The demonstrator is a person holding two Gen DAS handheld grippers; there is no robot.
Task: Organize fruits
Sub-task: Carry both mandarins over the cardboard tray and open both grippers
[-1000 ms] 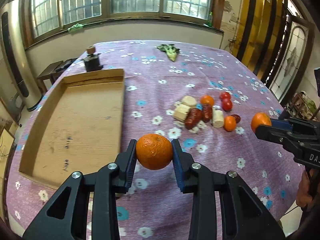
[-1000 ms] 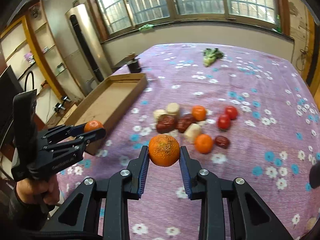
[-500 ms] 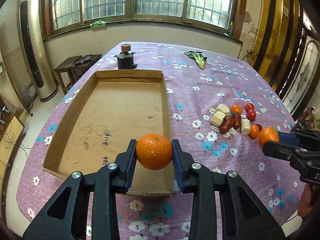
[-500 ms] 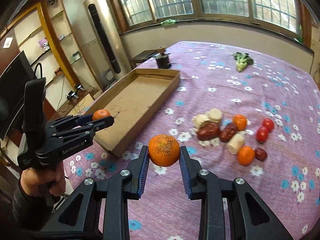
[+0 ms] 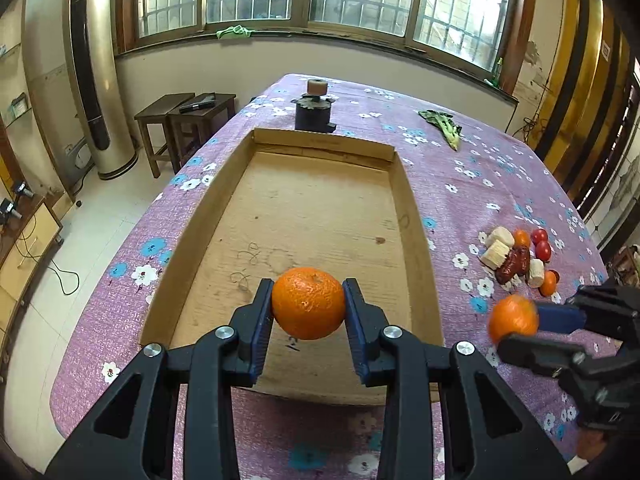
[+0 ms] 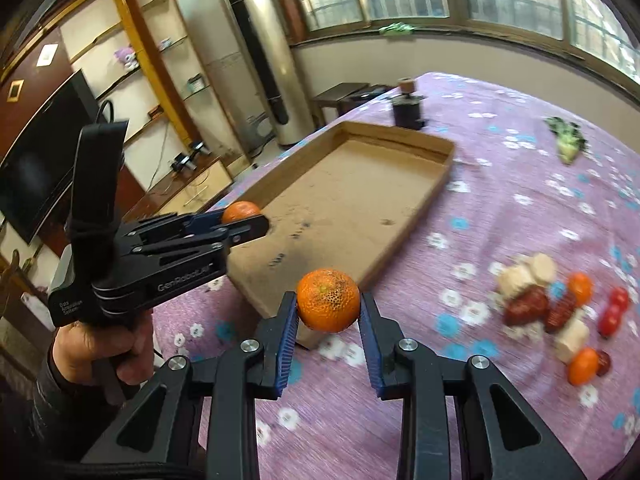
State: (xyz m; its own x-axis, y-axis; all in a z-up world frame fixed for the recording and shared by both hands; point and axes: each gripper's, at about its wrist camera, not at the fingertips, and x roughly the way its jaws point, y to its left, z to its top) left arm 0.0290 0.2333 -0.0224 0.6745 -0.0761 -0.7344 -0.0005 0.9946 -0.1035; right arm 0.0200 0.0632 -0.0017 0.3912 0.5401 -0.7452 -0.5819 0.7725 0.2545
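While dimpled, round orange point(image 5: 308, 303) fills tongs point(image 5: 308, 312)

Fruit pile point(image 6: 560, 312) motion-blurred

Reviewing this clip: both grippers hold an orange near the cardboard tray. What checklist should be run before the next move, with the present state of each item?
1. Left gripper clamps its orange: ok.
2. Right gripper clamps its orange: ok.
3. Left orange is above the cardboard tray floor: ok.
4. Right orange is over the tray: not ok, it looks outside the near corner.
5. Tray floor free for placing: ok, nothing lies in it.
6. Height above the tray floor: cannot tell.
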